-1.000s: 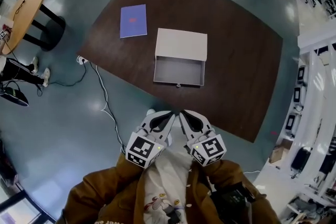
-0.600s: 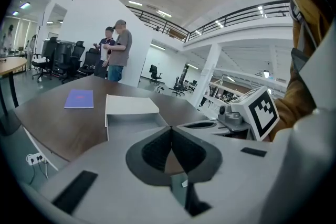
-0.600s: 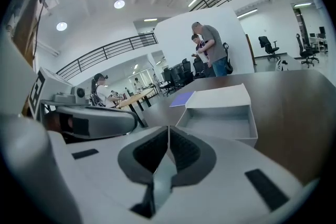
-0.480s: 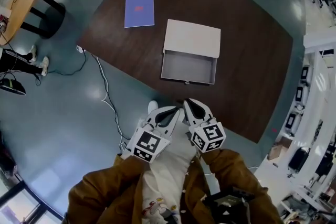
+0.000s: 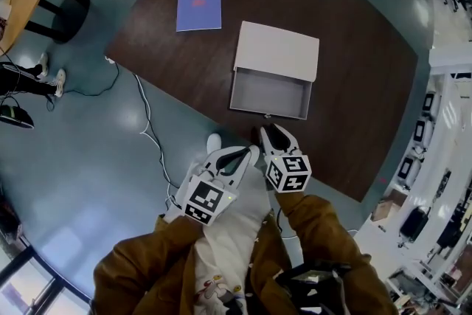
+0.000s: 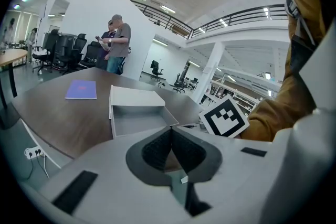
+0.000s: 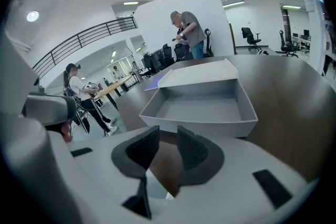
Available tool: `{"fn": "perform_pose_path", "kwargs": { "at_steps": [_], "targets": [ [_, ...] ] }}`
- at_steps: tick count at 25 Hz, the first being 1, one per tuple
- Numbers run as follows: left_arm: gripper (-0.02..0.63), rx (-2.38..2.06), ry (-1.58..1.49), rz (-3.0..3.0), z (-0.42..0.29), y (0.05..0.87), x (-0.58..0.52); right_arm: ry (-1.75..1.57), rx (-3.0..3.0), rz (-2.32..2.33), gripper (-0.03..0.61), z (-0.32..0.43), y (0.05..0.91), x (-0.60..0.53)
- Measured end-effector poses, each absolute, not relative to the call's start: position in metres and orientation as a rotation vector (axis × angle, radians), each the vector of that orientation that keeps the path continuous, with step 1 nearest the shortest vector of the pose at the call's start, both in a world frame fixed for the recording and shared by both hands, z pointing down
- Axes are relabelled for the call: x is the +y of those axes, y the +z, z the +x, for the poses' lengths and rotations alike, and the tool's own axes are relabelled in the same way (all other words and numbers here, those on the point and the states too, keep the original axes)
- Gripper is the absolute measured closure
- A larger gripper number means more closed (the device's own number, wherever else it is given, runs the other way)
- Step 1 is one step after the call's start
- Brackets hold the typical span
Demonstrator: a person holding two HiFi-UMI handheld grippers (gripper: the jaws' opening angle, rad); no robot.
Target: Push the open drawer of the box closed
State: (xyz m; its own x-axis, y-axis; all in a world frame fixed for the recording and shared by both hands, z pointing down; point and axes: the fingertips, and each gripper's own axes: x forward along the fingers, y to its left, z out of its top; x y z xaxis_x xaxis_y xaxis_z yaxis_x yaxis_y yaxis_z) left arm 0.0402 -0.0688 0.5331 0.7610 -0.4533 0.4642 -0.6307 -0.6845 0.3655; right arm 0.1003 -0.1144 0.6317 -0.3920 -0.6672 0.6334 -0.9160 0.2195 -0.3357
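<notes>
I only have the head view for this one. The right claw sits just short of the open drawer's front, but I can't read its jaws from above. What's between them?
Observer: Only bare table. In the right gripper view the right claw has its jaws opening, with a clear gap between the pads, and the drawer front is just ahead of the tips.
Operator: And the left claw?
Observer: The left gripper view shows the left claw with its pads pressed together and nothing in them.
Operator: Anyone past the table's far edge?
Observer: Yes, a person stands just beyond it, out of your frame.
</notes>
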Motion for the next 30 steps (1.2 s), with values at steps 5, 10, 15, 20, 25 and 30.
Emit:
{"fn": "perform_pose_path", "kwargs": {
  "at_steps": [5,10,15,20,25,30],
  "targets": [
    [0.607,-0.792,0.462,2.434,0.038,0.538,-0.071,1.022,-2.029,1.509,0.452,0.108,0.656,-0.122],
    [0.607,-0.776,0.476,2.42,0.039,0.548,-0.076,1.061,-1.967,1.506,0.431,0.108,0.671,-0.129],
    [0.607,-0.766,0.492,2.414,0.041,0.552,-0.082,1.093,-1.91,1.507,0.411,0.11,0.684,-0.137],
    [0.607,-0.762,0.5,2.409,0.044,0.556,-0.086,1.074,-1.869,1.518,0.5,0.117,0.688,-0.142],
    [0.607,-0.764,0.499,2.391,0.044,0.558,-0.088,1.071,-1.877,1.497,0.505,0.116,0.688,-0.142],
    [0.607,-0.766,0.49,2.401,0.048,0.555,-0.091,1.064,-1.893,1.489,0.506,0.116,0.683,-0.145]
  ]
}}
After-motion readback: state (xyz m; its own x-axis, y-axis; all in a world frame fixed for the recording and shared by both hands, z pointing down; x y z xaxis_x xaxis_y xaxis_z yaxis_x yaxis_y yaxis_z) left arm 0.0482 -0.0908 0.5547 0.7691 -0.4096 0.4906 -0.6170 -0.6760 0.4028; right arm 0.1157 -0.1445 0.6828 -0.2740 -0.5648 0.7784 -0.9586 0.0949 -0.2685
